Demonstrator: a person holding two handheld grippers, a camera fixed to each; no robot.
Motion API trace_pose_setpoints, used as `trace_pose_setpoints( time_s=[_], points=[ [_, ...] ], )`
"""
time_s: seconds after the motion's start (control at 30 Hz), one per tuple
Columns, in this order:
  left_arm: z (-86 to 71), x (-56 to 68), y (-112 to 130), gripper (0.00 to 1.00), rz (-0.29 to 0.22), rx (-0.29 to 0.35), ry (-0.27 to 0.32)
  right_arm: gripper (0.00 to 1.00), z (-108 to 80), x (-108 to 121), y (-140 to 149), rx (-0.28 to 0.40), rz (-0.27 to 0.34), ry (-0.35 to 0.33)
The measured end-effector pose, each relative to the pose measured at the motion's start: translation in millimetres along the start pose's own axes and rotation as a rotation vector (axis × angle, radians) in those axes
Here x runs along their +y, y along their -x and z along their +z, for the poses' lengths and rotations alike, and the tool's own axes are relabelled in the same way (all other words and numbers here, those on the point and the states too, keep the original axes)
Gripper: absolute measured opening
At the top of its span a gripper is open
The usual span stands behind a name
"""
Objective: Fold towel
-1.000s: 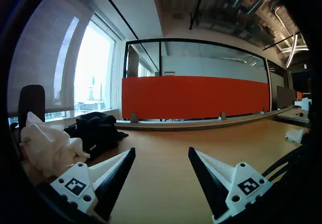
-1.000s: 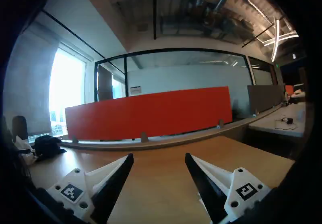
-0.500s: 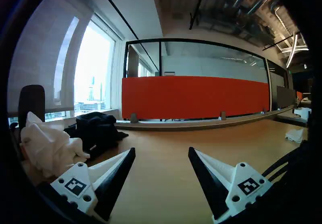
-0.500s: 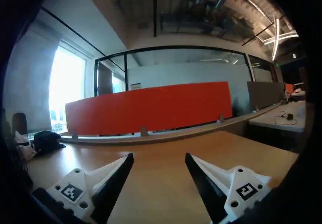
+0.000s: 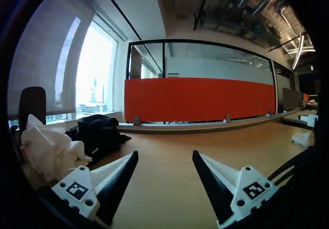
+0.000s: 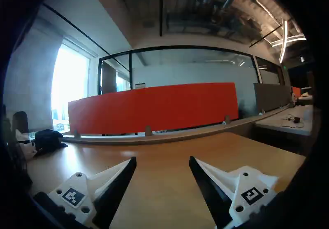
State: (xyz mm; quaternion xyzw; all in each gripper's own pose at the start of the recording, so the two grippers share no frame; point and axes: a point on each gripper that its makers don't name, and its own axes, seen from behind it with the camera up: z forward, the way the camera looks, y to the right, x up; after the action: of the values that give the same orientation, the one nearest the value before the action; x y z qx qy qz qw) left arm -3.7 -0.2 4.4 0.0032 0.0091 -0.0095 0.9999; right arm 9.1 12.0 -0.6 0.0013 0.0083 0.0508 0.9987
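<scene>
The right gripper [image 6: 162,159] has levelled slightly, the left gripper [image 5: 164,153] has stayed put; both stand spread and empty; the crumpled towel [image 5: 49,150] lies just left of the left gripper, far left of the right.

Nothing legible right now. On the left gripper [image 5: 164,153], a black-and-white square marker [image 5: 77,190] sits at lower left of the frame and a second marker [image 5: 253,190] at lower right: blocky patterns, no letters or digits. The right gripper [image 6: 162,158] carries the same sort, one coded square [image 6: 72,197] lower left, another coded square [image 6: 251,196] lower right. A small wall sign [image 6: 140,86], left of centre, is too small to read.
</scene>
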Motion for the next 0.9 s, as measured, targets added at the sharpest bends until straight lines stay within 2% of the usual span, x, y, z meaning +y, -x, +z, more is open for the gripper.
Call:
trace_pose_setpoints(
  time_s=[0.9],
  points=[
    [-0.2, -0.2, 0.1, 0.98, 0.000, 0.000, 0.000, 0.99, -0.1, -14.0, 11.3, -0.017, -0.093, -0.021]
  ],
)
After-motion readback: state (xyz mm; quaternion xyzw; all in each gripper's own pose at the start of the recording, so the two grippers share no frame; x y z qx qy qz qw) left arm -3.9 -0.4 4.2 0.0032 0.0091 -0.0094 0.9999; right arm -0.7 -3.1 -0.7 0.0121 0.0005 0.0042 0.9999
